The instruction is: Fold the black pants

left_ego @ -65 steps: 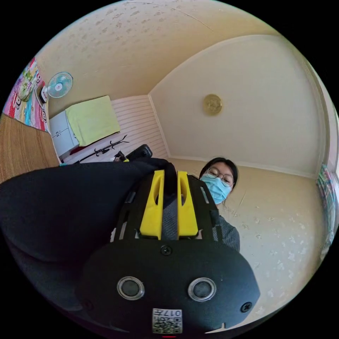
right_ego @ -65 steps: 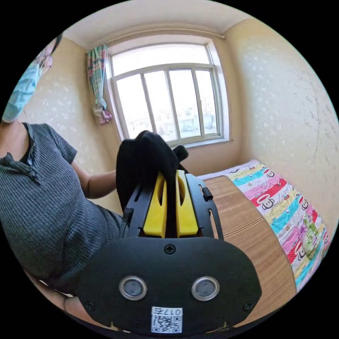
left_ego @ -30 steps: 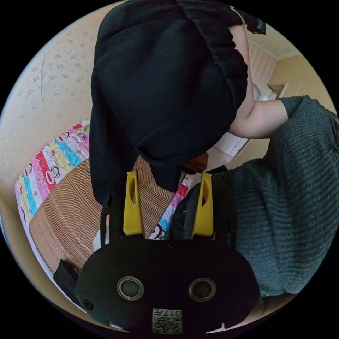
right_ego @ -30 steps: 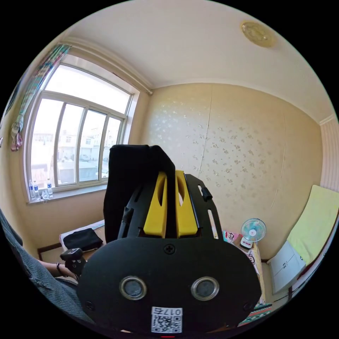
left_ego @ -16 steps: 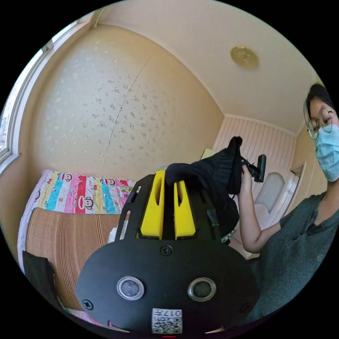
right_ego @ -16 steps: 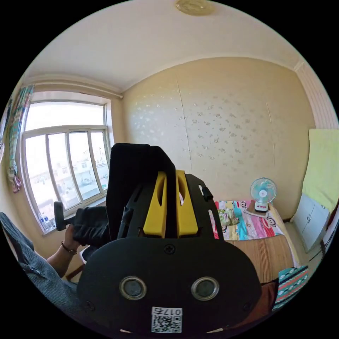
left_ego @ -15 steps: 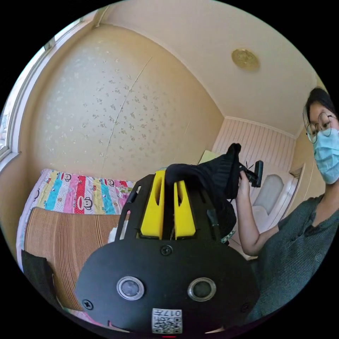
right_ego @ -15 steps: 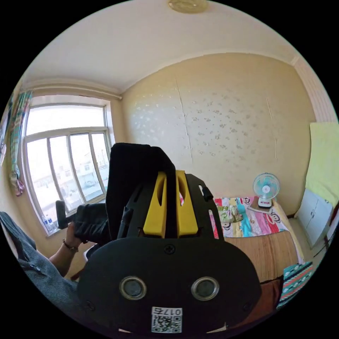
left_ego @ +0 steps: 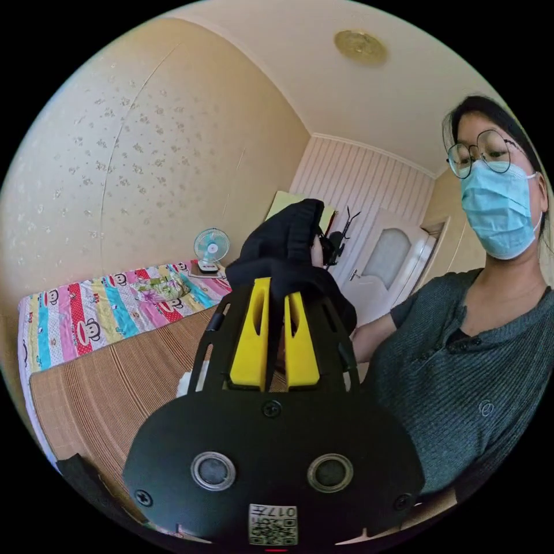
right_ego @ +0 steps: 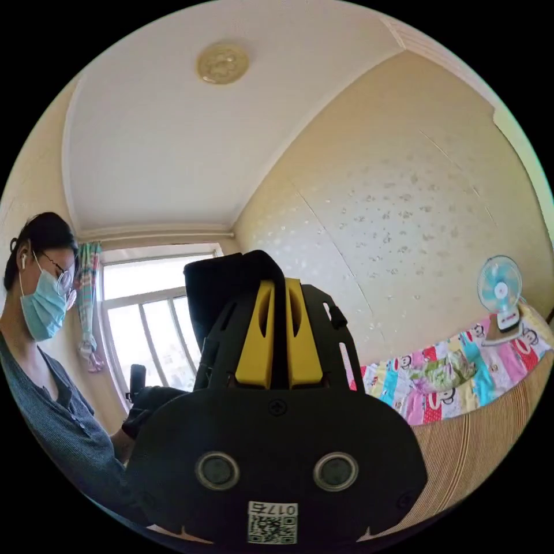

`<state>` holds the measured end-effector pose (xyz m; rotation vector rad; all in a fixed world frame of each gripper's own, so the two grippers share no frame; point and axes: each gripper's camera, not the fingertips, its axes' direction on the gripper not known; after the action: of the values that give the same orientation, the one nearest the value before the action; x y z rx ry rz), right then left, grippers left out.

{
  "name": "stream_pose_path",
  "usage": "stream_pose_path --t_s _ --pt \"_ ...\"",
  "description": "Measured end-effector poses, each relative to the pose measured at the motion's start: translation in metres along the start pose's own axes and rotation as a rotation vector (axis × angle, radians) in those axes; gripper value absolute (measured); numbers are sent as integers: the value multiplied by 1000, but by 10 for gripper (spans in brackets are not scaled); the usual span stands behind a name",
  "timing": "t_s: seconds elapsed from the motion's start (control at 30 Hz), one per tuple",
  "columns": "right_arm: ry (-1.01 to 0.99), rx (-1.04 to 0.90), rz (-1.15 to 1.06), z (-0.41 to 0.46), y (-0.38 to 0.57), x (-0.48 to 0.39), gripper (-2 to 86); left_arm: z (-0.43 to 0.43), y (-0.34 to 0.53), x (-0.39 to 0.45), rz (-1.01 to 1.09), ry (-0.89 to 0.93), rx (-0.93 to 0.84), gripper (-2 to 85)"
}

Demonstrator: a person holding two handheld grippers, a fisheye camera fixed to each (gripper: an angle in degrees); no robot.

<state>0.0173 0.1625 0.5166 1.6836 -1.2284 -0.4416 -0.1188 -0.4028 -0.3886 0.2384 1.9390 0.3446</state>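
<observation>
One woven mat [left_ego: 115,392] (beside a striped cartoon sheet [left_ego: 86,323]) covers the bed.

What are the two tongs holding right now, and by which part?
Both hold the black pants. The left tongs and the right tongs are each shut on a bunched fold of the fabric; which part of the pants cannot be told.

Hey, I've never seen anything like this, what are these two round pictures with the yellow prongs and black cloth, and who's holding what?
Each picture comes from a fisheye camera riding on hand-held tongs; a person holds one in each hand. In the left gripper view, the left tongs pinch the black pants between yellow jaws. In the right gripper view, the right tongs pinch another part of the pants. Both are raised above a bed with a woven mat and a cartoon-print sheet. A small fan stands at the bed's far end.
</observation>
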Motion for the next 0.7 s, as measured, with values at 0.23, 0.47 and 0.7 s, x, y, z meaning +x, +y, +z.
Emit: stream_pose_path --t_s 0.23,0.47,0.7 --pt "-394 -293 -82 237 -49 -18 39 -117 11 -54 -357 -131 77 48" --pt "-257 -1115 148 471 159 -2 97 -206 124 -145 -863 -462 -107 98" --pt "-212 -1396 577 398 346 108 104 -290 262 -240 -1287 -479 -350 143"
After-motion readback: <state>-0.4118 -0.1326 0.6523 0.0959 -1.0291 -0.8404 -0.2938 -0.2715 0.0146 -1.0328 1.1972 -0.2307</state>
